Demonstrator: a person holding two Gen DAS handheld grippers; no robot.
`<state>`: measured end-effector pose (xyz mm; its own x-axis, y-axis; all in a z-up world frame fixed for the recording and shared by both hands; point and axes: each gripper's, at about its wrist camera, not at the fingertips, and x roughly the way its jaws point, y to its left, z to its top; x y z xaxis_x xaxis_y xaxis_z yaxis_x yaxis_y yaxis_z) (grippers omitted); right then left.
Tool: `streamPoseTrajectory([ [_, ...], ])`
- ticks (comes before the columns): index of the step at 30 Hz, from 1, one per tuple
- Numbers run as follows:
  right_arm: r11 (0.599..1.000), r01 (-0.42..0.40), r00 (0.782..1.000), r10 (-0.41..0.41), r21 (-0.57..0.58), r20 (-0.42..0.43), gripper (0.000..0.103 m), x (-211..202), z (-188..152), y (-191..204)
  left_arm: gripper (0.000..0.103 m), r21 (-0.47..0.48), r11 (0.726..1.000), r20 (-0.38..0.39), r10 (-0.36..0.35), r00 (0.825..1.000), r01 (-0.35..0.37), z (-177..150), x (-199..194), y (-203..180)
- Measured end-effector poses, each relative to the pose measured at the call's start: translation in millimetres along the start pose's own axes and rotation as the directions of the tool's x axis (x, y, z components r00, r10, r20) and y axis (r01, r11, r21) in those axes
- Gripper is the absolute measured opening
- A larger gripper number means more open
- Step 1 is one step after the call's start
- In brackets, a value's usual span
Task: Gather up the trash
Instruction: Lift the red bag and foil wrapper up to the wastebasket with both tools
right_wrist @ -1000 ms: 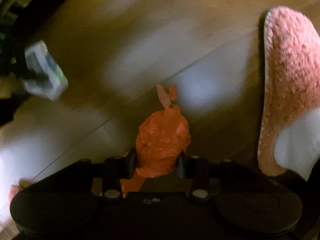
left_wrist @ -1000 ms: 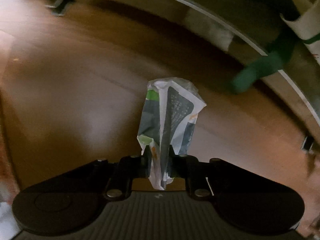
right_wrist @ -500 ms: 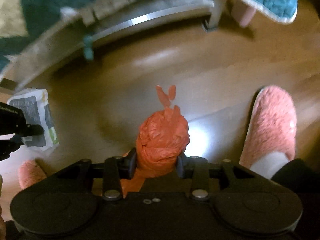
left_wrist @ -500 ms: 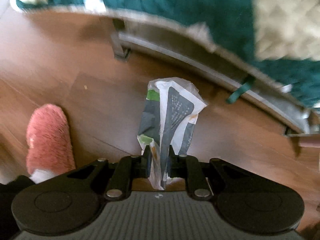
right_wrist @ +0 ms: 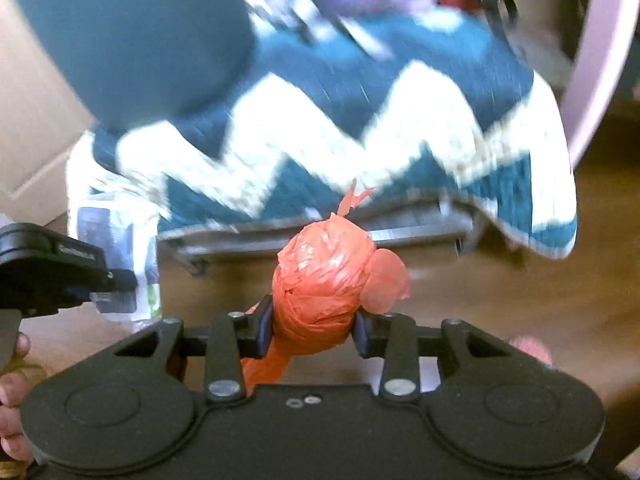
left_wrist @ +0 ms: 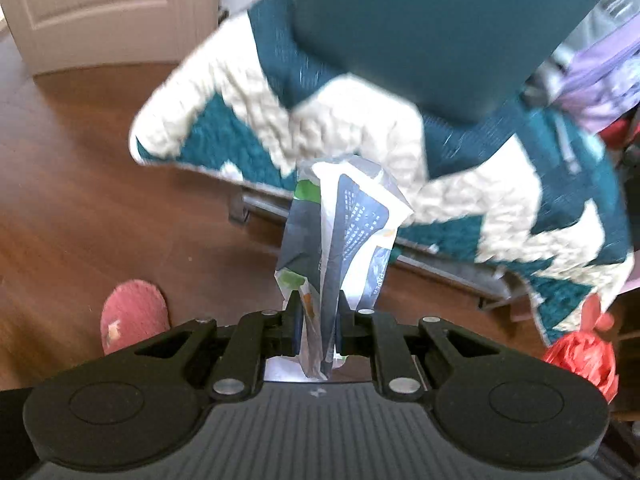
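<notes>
Trash in both grips, two pieces counted: one crumpled printed wrapper (left_wrist: 340,240), one knotted orange bag (right_wrist: 324,284).

Largest first. One bed, draped in one teal-and-cream zigzag blanket (left_wrist: 360,136), filling the upper half of both views; one dark teal pillow (left_wrist: 440,20) on top. One metal bed frame (left_wrist: 440,264) showing under the blanket's edge. Wood floor (left_wrist: 72,184) below, one pale door (left_wrist: 100,4) at the far left. No bin or trash bag anywhere in view. Pink slippers: one (left_wrist: 132,316) low left in the left wrist view, another pink edge low right in the right wrist view, too blurred to call.

Left gripper (left_wrist: 318,320): jaws pressed nearly together, pinching the wrapper by its lower end, the rest standing clear above the fingers. Right gripper (right_wrist: 312,328): jaws partly spread, clamped round the orange bag's middle, knot tails pointing away. Both pieces held off the floor, near each other, just in front of the bed.

Judged step: carrying both pieces toward a container. Best done with both grips kept firm and steady, no loosening in transit, especially on the thin, light wrapper, likely to slip or flutter. Worth keeping both loads clear of the hanging blanket edge, and finding the bin before letting go.
</notes>
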<state>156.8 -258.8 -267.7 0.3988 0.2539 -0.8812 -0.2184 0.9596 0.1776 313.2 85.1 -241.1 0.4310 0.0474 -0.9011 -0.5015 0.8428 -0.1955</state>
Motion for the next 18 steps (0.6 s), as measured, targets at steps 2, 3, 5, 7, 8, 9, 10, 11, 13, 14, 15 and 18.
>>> streamPoseTrajectory([
  [2,0.999,-0.011,0.999,0.012,-0.045,0.038,0.038,-21,12,8,0.014,0.0,1.0,0.028,-0.017,0.999,0.017,3,-21,3],
  [3,0.998,-0.014,0.998,0.017,-0.067,0.057,0.038,-31,17,11,0.014,-0.004,1.0,0.039,-0.025,0.999,0.025,6,-33,3],
  [5,0.994,-0.019,0.995,0.029,-0.107,0.096,0.038,-52,28,20,0.015,-0.006,0.999,0.059,-0.054,0.997,0.054,12,-50,6],
  [7,0.989,-0.024,0.99,0.044,-0.144,0.137,0.038,-73,39,26,0.015,0.009,0.997,0.098,-0.074,0.992,0.074,17,-72,4],
  [8,0.986,-0.026,0.986,0.053,-0.164,0.159,0.038,-84,46,30,0.015,0.021,0.996,0.117,-0.084,0.99,0.082,21,-85,4],
  [9,0.983,-0.027,0.982,0.061,-0.182,0.181,0.038,-98,53,34,0.015,0.031,0.995,0.133,-0.094,0.987,0.091,25,-95,3],
  [10,0.98,-0.026,0.978,0.067,-0.197,0.199,0.038,-107,59,38,0.015,0.045,0.994,0.154,-0.106,0.982,0.1,29,-106,2],
  [11,0.977,-0.025,0.973,0.073,-0.213,0.219,0.038,-119,66,42,0.015,0.055,0.993,0.174,-0.115,0.978,0.107,33,-115,0],
  [13,0.971,-0.024,0.964,0.085,-0.237,0.252,0.038,-137,78,48,0.015,0.072,0.989,0.217,-0.139,0.966,0.127,44,-137,-2],
  [14,0.968,-0.02,0.958,0.091,-0.252,0.273,0.038,-147,86,52,0.015,0.08,0.988,0.232,-0.149,0.961,0.134,50,-146,-4],
  [15,0.964,-0.015,0.952,0.095,-0.266,0.29,0.038,-155,93,55,0.015,0.095,0.986,0.249,-0.159,0.955,0.139,57,-158,-6],
  [18,0.953,0.008,0.933,0.103,-0.304,0.345,0.038,-179,114,67,0.015,0.126,0.982,0.296,-0.174,0.939,0.143,76,-186,-10],
])
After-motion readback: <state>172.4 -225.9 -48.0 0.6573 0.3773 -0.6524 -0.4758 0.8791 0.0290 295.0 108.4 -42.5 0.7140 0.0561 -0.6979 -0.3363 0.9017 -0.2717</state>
